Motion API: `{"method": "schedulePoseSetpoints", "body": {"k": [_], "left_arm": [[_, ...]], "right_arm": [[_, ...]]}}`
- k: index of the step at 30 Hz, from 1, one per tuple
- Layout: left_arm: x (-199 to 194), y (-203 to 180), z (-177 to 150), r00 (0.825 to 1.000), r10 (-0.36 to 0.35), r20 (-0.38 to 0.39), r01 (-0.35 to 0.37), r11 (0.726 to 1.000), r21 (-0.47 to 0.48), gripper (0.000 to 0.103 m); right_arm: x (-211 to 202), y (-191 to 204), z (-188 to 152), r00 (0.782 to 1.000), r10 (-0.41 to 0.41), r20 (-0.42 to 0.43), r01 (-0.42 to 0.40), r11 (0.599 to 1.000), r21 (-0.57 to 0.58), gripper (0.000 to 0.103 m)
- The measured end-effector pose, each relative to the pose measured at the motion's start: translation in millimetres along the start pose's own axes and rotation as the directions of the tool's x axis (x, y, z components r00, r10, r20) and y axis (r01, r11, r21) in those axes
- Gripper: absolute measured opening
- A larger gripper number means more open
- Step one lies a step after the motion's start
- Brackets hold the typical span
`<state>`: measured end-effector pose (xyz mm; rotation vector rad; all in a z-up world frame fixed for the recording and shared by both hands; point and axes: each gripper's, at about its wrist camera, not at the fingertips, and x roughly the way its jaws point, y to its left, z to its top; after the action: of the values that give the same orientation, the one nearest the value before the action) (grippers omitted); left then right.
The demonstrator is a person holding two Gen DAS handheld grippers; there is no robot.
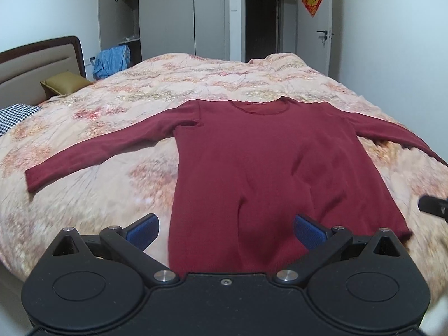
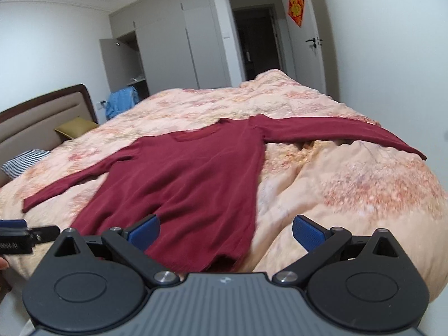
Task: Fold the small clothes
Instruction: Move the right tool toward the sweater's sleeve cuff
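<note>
Left gripper (image 1: pixel 226 231): jaws spread wide, nothing between the blue pads (image 1: pixel 143 231); it hangs just above the near hem, left pad over bare quilt, right pad over the cloth.
Shirt (image 1: pixel 268 173): dark red, long-sleeved, lying flat and unfolded on the quilt straight ahead of the left gripper, neckline at the far end, hem nearest the fingers.
Left sleeve (image 1: pixel 92 152): stretched out ahead and to the left of the left gripper, cuff resting on the quilt.
Right sleeve (image 2: pixel 336 133): stretched out ahead and to the right of the right gripper, well apart from its fingers.
Right gripper (image 2: pixel 226 231): jaws wide apart and empty; its left pad sits over the hem corner, its right pad over bare quilt.
Quilt (image 2: pixel 364 184): peach floral, rumpled, under the shirt and both grippers.
Far beyond the grippers: a headboard (image 1: pixel 36 64) to the left, wardrobe doors (image 1: pixel 210 14) ahead.
</note>
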<state>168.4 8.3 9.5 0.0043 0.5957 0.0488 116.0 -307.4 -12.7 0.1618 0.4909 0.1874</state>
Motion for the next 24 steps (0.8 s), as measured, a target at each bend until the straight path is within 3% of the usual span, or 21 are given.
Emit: {"method": "schedulePoseSetpoints", "body": {"k": [11, 24], "left_arm": [[92, -25, 66, 0.999, 0.003, -0.040, -0.002, 1.000, 0.012, 0.102], [176, -72, 96, 0.997, -0.056, -0.062, 0.057, 0.998, 0.016, 0.102]], "right_arm": [[79, -46, 36, 0.992, -0.091, -0.087, 0.094, 0.995, 0.041, 0.103], [141, -93, 70, 0.976, -0.186, -0.112, 0.193, 0.980, 0.049, 0.103]]}}
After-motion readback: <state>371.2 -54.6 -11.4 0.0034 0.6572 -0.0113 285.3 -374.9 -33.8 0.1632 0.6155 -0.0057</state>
